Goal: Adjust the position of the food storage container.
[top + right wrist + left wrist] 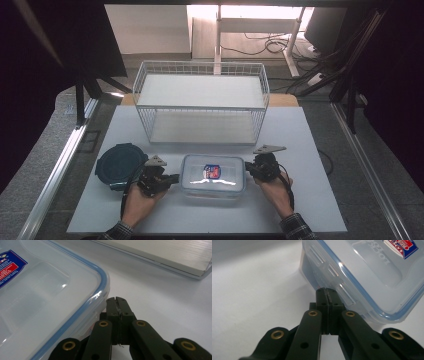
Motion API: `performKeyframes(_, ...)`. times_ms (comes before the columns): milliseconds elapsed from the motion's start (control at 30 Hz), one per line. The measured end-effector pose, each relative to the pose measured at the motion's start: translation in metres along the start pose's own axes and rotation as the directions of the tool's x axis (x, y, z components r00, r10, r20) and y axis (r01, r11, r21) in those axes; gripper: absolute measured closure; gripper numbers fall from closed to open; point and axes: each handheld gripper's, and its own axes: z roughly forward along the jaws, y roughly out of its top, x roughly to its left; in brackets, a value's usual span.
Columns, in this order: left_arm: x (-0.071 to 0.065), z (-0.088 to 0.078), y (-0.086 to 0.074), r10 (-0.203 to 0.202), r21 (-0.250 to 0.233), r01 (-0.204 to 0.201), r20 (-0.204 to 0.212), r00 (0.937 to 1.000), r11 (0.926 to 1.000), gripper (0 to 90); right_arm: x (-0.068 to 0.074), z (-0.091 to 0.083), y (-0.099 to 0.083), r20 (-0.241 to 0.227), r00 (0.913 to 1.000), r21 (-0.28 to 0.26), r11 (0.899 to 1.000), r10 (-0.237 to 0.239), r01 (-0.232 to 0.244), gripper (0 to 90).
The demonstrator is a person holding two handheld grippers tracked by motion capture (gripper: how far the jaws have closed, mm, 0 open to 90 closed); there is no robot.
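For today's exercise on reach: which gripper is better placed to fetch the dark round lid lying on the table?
Left. The left gripper sits between the clear container and the dark round lid; the right gripper is beyond the container.

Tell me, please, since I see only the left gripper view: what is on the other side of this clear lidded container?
Observer: The right gripper sits at the container's opposite short side, jaws shut with nothing between them.
Operator: Thank you. What lies beyond the container?
Observer: A white wire rack with two shelves stands behind it on the table.
Operator: And anything near my left gripper?
Observer: A dark round lid lies flat just outside the left gripper.
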Motion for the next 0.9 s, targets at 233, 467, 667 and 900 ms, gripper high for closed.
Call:
performKeyframes(233,0.003,-0.020,-0.006,0.025,-0.068,-0.029,-0.069,0.9973,0.9973,66.9,0.002,-0.021,-0.002,0.044,0.9967,-0.053,0.996,-0.068,0.070,81.8)
performKeyframes(467,-0.002,-0.034,-0.027,0.082,-0.112,-0.086,-0.041,0.9958,0.9899,36.0,-0.004,-0.053,-0.014,0.014,0.9980,-0.142,0.988,-0.062,0.064,54.0)
performKeyframes(667,-0.006,-0.044,-0.039,0.110,-0.154,-0.114,-0.040,0.9932,0.9813,18.3,0.004,-0.065,-0.022,-0.052,0.9965,-0.170,0.984,-0.065,0.055,24.4)
performKeyframes(900,-0.010,-0.041,-0.041,0.155,-0.136,-0.168,-0.101,0.9827,0.9764,4.1,0.015,-0.062,-0.029,-0.070,0.9904,-0.151,0.983,-0.119,0.107,11.3)
